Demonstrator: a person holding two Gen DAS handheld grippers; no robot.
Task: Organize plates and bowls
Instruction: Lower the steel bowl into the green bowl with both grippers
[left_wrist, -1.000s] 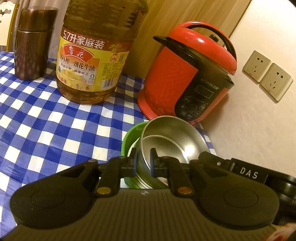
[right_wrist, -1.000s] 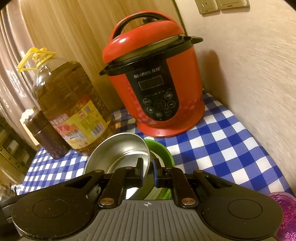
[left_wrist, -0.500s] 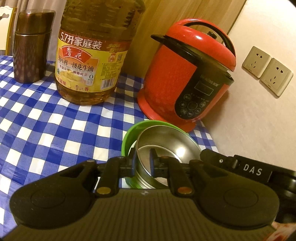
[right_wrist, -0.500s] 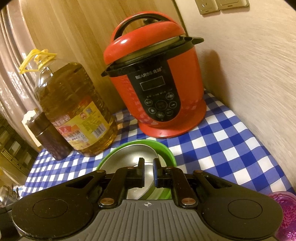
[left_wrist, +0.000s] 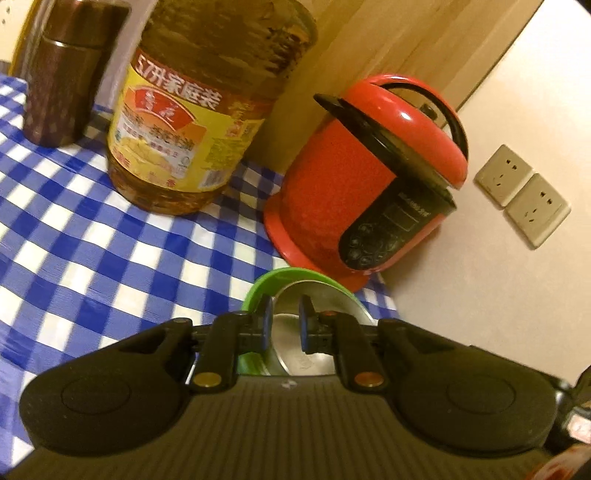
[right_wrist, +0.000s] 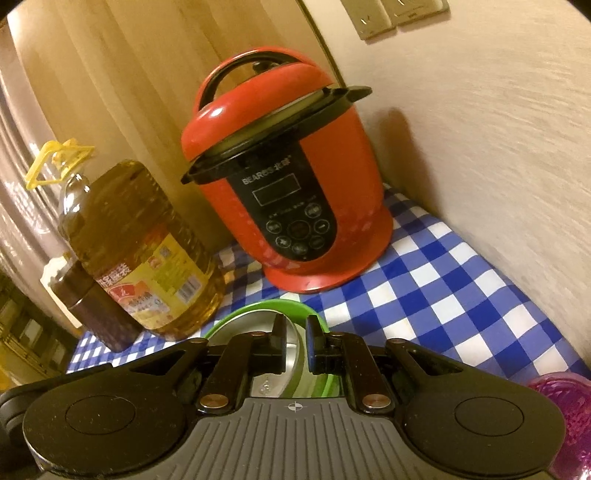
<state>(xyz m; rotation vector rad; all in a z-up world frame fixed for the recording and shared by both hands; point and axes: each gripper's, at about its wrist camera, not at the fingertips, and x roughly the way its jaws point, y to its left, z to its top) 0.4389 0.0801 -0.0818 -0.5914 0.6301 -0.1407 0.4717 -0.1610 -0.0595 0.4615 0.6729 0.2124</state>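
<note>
A steel bowl (left_wrist: 325, 295) sits nested inside a green bowl (left_wrist: 273, 280) on the blue checked tablecloth, in front of the red cooker. My left gripper (left_wrist: 286, 325) hovers over the bowls' near left rim, its jaws a small gap apart with nothing clearly between them. In the right wrist view the steel bowl (right_wrist: 255, 325) lies in the green bowl (right_wrist: 258, 308). My right gripper (right_wrist: 295, 345) stands over the right rim, jaws slightly apart, holding nothing.
A red pressure cooker (left_wrist: 369, 177) (right_wrist: 291, 199) stands at the back by the wall. A large oil bottle (left_wrist: 192, 122) (right_wrist: 136, 254) and a brown canister (left_wrist: 62, 74) stand to its left. A purple dish (right_wrist: 565, 413) lies at the near right.
The steel bowl, tilted and held up a second ago, has settled down into the green bowl. Both grippers have let go of its rim and pulled back and up a little.
</note>
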